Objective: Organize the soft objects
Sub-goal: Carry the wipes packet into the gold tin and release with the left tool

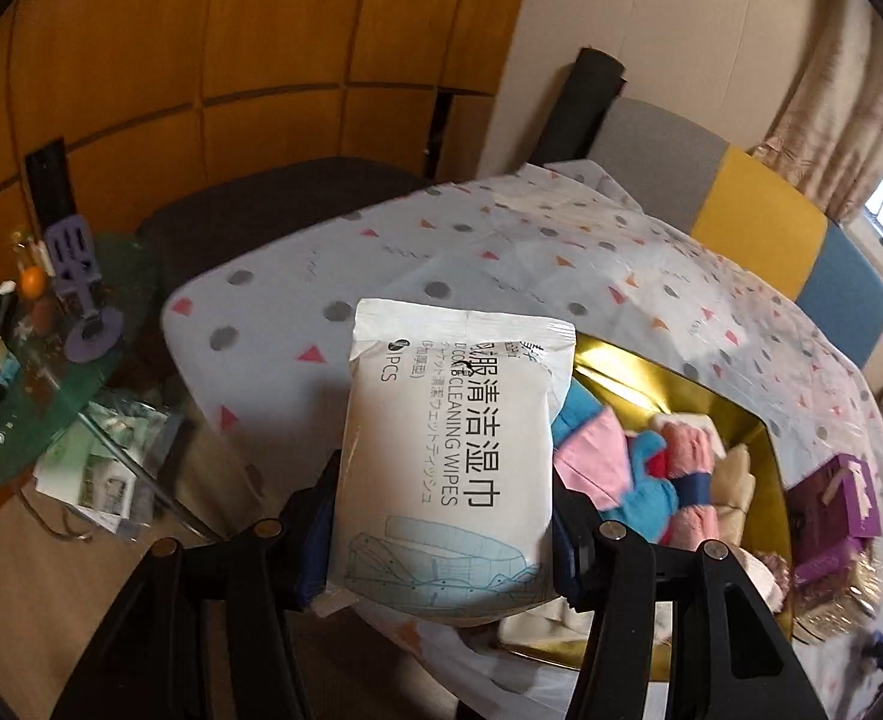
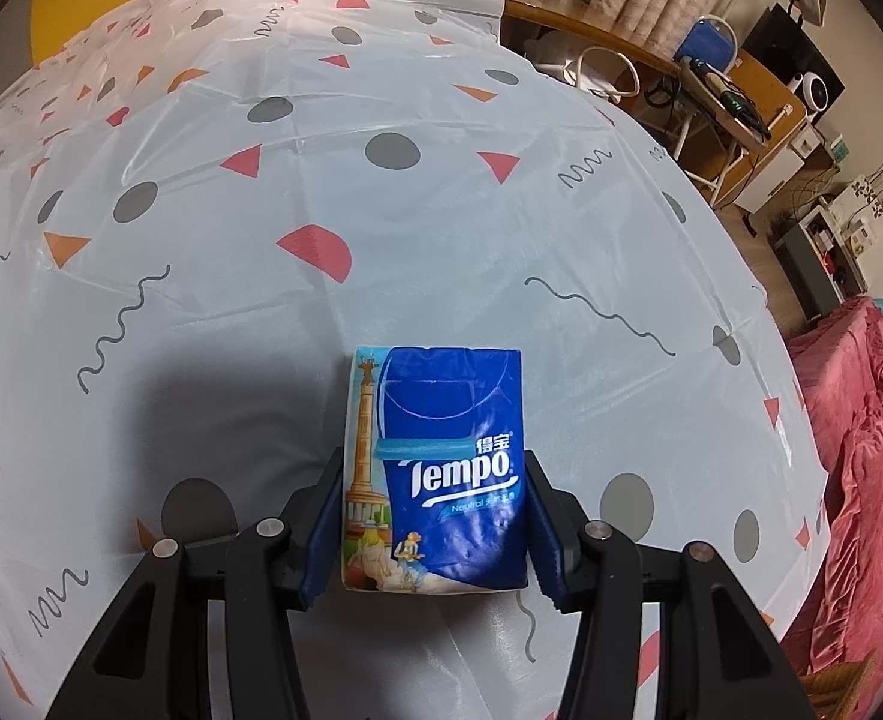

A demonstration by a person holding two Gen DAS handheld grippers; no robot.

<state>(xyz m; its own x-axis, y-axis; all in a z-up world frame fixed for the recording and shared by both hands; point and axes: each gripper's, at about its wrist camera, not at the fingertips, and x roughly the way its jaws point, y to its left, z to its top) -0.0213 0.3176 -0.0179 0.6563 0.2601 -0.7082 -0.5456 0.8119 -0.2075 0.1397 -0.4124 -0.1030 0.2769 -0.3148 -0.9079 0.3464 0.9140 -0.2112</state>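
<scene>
My left gripper (image 1: 441, 546) is shut on a white pack of cleaning wipes (image 1: 453, 450), held upright above the table's near corner. Just right of it lies a gold tray (image 1: 633, 384) filled with soft things: pink and blue cloths (image 1: 621, 468), a pink fluffy towel (image 1: 690, 450) and a beige one (image 1: 735, 480). In the right wrist view, my right gripper (image 2: 432, 522) is shut on a blue Tempo tissue pack (image 2: 441, 468), held low over the patterned tablecloth (image 2: 321, 192).
A purple box (image 1: 837, 510) sits right of the tray. A dark chair (image 1: 273, 210) and a multicoloured chair (image 1: 759, 222) stand behind the table. A green glass side table (image 1: 51, 384) with clutter stands at left. A pink sofa (image 2: 867, 450) lies beyond the table's right edge.
</scene>
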